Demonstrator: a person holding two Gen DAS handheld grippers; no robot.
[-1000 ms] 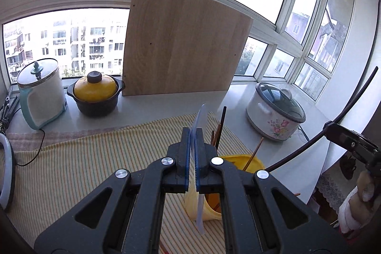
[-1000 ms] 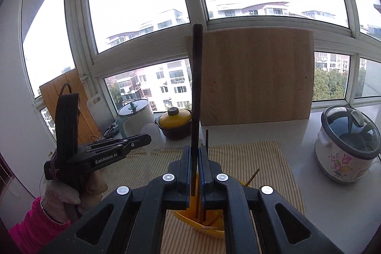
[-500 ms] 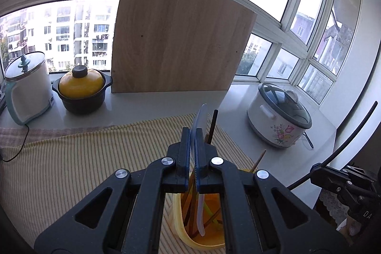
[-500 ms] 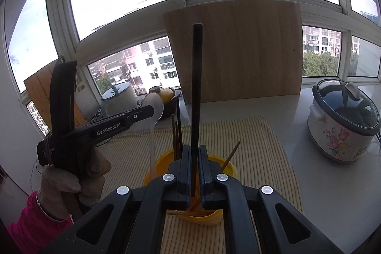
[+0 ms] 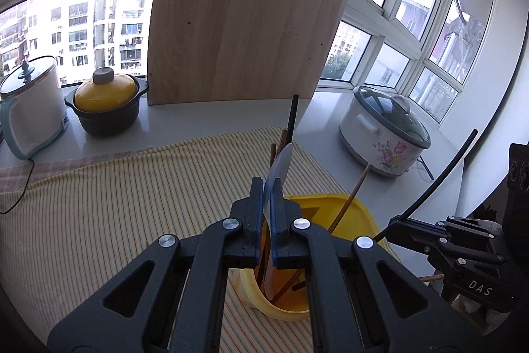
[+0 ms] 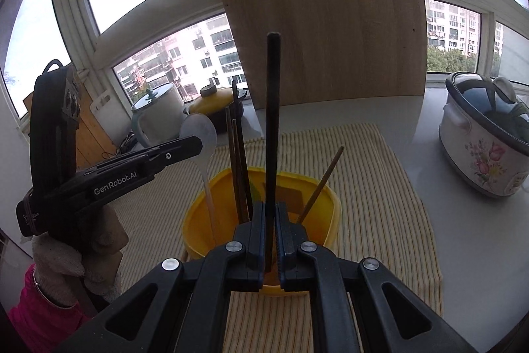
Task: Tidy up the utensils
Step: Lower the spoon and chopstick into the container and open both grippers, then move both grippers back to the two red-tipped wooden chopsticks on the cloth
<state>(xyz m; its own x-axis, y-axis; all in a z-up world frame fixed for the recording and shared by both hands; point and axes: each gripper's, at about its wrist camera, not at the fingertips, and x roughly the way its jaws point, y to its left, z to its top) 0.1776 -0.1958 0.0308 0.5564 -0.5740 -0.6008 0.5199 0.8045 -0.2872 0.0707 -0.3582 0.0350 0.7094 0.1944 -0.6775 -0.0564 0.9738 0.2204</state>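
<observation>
A yellow utensil cup (image 5: 360, 214) (image 6: 198, 220) stands on a striped cloth (image 5: 115, 194) (image 6: 380, 187) with several chopsticks (image 6: 239, 161) leaning in it. My left gripper (image 5: 267, 210) is shut on a translucent white spoon (image 5: 279, 164) (image 6: 200, 134), held upright with its handle reaching down into the cup. My right gripper (image 6: 271, 234) is shut on a black chopstick (image 6: 272, 121), upright over the cup with its lower end hidden behind the fingers. The left gripper (image 6: 185, 148) shows at the left of the right wrist view, held by a gloved hand (image 6: 59, 257).
A wooden board (image 5: 238, 35) (image 6: 330, 28) leans against the window behind the cloth. A flowered rice cooker (image 5: 383, 131) (image 6: 486, 138) sits to the right. A yellow-lidded black pot (image 5: 105, 105) and a white kettle (image 5: 29, 108) stand at the left.
Both grippers have come down over the yellow cup. The spoon's handle now dips inside it and the black chopstick stands lower above it.
</observation>
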